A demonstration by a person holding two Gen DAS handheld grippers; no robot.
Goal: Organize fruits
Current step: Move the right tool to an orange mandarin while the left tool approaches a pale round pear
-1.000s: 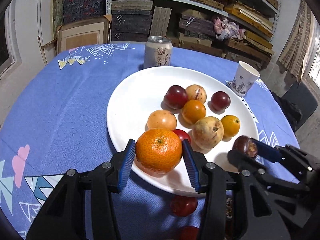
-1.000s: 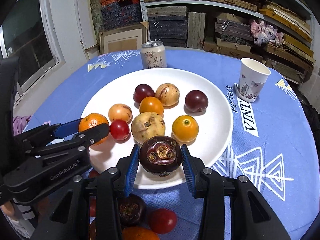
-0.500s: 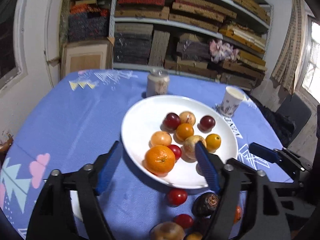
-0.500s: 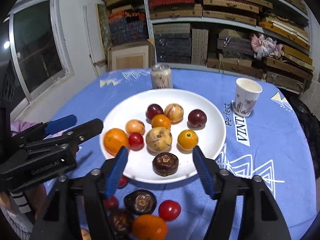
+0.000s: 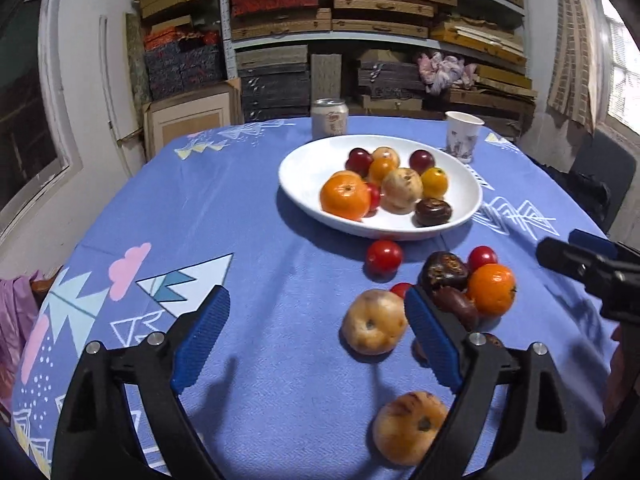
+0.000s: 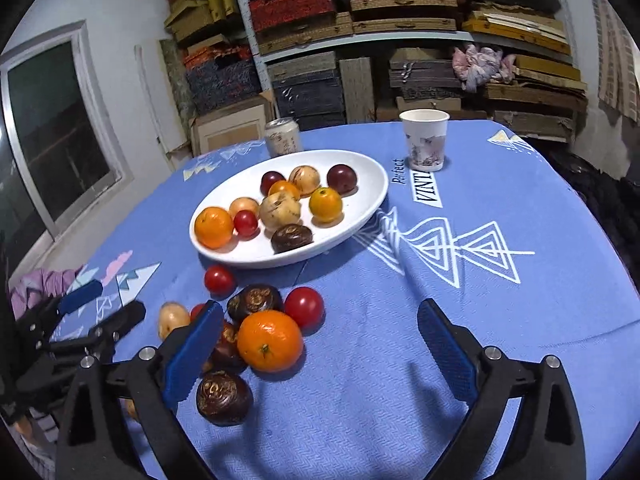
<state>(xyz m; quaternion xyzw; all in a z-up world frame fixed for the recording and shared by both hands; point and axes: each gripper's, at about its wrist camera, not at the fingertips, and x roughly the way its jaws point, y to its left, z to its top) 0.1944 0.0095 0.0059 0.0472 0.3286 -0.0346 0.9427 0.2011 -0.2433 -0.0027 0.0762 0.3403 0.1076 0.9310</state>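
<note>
A white plate (image 5: 304, 160) on the blue tablecloth holds several fruits, among them an orange (image 5: 345, 195) and a dark brown fruit (image 5: 433, 212). More fruit lies loose on the cloth nearer me: a red tomato (image 5: 383, 257), a second orange (image 6: 270, 340), dark fruits (image 6: 254, 299) and a pale fruit (image 5: 374, 320). My left gripper (image 5: 316, 320) hangs back from the plate with its jaws opening; the pale fruit lies just inside its right finger, untouched. My right gripper (image 6: 320, 320) is also opening, the loose orange beside its left pad, not pressed.
A drink can (image 5: 330, 118) and a paper cup (image 5: 463, 136) stand behind the plate. Shelves of stacked boxes fill the back wall. A window is at the left, and a dark chair (image 5: 600, 176) stands at the right beside the table's edge.
Both grippers have let go: the orange and the dark fruit now rest on the plate. Both jaws have spread wide and both hands have drawn back, bringing the loose fruit into view.
</note>
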